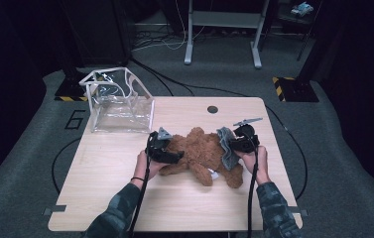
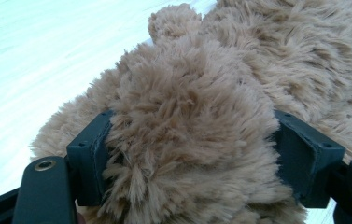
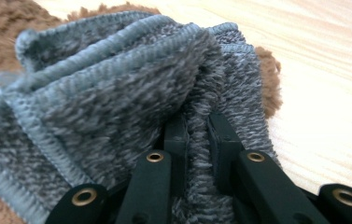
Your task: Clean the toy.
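From the high view, a brown plush bear (image 1: 202, 153) lies across the middle of the wooden surface (image 1: 125, 198), well apart from a clear plastic bag (image 1: 117, 101) standing open at the far left corner. The left tongs (image 1: 174, 157) meet the bear at its left end, and the right tongs (image 1: 231, 144) are at its right end, where a grey knit garment (image 1: 226, 148) bunches up. The two hands work at opposite ends, which looks like one pinning the toy while the other pulls the garment along or off it; which of the two I cannot tell. The bag probably waits open to take something in.

In the left gripper view, the left tongs (image 2: 190, 154) stand fairly wide, yet both pads press into a thick tuft of the bear (image 2: 197, 116), so the fur fills the gap between them. That broad grip suits a soft, bulky limb: it anchors the toy without slipping.

In the right gripper view, the right tongs (image 3: 197, 140) are nearly closed, pinching a thin fold of the garment (image 3: 94, 98) near its ribbed hem. A narrow pinch fits thin cloth, and holding by the hem gives a firm edge to tug. Brown fur shows past the cloth, with the surface (image 3: 318, 70) beyond.
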Demonstrator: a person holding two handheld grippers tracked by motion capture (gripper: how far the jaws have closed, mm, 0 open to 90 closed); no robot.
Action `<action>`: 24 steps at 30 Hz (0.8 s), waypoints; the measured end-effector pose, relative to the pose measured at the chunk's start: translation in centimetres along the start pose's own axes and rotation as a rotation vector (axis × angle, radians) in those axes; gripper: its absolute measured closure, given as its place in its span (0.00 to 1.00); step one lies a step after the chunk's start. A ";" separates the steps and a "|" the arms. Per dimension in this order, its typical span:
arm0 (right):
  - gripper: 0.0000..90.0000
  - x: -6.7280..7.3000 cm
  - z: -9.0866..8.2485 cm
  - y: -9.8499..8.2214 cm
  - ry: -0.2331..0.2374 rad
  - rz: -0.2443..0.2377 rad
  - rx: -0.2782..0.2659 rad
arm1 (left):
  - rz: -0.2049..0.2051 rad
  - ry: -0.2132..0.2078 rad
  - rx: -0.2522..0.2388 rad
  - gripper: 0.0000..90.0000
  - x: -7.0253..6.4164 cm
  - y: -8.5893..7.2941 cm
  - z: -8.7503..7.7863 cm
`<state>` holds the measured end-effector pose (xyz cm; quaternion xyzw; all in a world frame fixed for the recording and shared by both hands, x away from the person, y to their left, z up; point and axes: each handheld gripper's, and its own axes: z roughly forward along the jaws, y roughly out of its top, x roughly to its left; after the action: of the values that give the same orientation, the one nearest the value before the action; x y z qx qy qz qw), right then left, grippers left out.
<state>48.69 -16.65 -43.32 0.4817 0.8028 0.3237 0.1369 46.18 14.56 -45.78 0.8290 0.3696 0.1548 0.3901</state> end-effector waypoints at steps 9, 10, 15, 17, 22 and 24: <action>0.90 -1.0 2.4 -1.5 -0.018 0.034 0.082 | 0.003 0.001 0.006 0.26 0.1 0.0 0.0; 0.90 -1.0 2.6 -1.6 -0.020 0.039 0.084 | 0.001 0.001 0.004 0.26 0.1 0.0 0.0; 0.90 -0.9 3.9 -2.0 -0.045 0.016 0.134 | 0.002 0.000 0.006 0.26 0.0 0.0 0.0; 0.90 -0.6 4.3 -2.2 -0.074 -0.010 0.163 | 0.001 0.001 0.006 0.26 0.0 0.0 0.0; 0.89 -0.8 4.8 -2.9 -0.154 -0.044 0.205 | 0.002 0.002 0.007 0.26 0.1 0.0 -0.1; 0.89 -1.2 3.9 -2.9 -0.176 -0.038 0.206 | 0.001 0.002 0.007 0.26 0.1 0.0 0.0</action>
<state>49.39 -17.15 -48.29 0.5043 0.8256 0.1936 0.1628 46.20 14.65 -45.76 0.8303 0.3702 0.1546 0.3868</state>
